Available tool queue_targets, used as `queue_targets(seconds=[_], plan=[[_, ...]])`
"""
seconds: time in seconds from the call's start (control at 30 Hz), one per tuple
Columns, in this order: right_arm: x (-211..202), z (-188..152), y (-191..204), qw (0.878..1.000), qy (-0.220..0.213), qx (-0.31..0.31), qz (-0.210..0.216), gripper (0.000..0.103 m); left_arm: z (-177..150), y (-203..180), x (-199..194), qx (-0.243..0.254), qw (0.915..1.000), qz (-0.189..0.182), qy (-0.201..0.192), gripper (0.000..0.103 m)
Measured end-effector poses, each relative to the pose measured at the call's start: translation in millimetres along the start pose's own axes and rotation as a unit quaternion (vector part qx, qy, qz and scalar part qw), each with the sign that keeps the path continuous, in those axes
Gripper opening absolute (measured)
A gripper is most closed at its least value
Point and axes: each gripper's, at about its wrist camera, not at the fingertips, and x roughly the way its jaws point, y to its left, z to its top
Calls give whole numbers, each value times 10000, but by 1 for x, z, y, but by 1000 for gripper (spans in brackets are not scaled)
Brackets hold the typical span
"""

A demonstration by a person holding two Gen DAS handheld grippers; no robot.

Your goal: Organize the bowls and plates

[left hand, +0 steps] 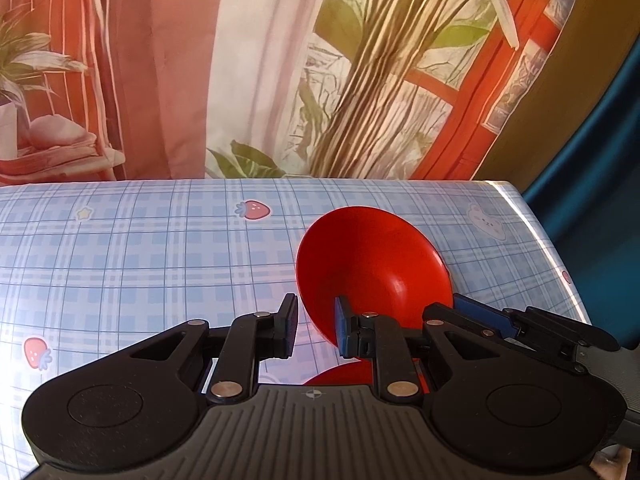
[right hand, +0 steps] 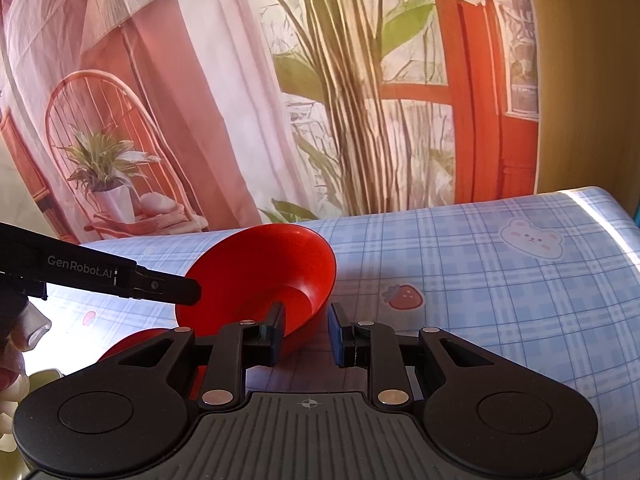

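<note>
A red bowl (left hand: 372, 264) (right hand: 260, 276) hangs tilted on its side just above the blue checked tablecloth (left hand: 140, 264) (right hand: 500, 312). My left gripper (left hand: 316, 328) is shut on its left rim, with one pad inside the bowl and one outside. My right gripper (right hand: 306, 334) is shut on the opposite rim, its left pad against the inner wall. Each view also shows the other gripper's fingers (left hand: 480, 312) (right hand: 188, 290) at the bowl's edge. A second red dish (left hand: 340, 376) (right hand: 128, 346) lies under the bowl, mostly hidden by the grippers.
A printed curtain (left hand: 260, 80) hangs right behind the table's far edge. The table's right edge (left hand: 560, 264) is close to the bowl. A hand (right hand: 16, 344) shows at the left border of the right wrist view. Bare cloth spreads to the left and right.
</note>
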Motion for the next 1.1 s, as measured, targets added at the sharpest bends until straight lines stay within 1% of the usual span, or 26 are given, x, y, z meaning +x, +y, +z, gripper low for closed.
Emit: queue_targets(seconds=[0.17,0.3,0.47,0.8,1.1], plan=[[-1,-1,-3,10000,-37,56,18,21,-3,-9,-1,265,9995,105,-134,19],[-2,-2,-6,9999,-67,131,-18,20,-1,-12,-3,275,9995,34,-172,18],[-12,0,-10,9996,-204,176,-57,20,-1,-21,-11,388,9990,24,-240,18],[-41,7,-5,9990,-415,176,-78,20,-5,-38,-47,599,9973,0,-421,18],[-77,2,14,9986,-523,116,-49,21,-24,-51,-91,687,9961,-15,-553,18]])
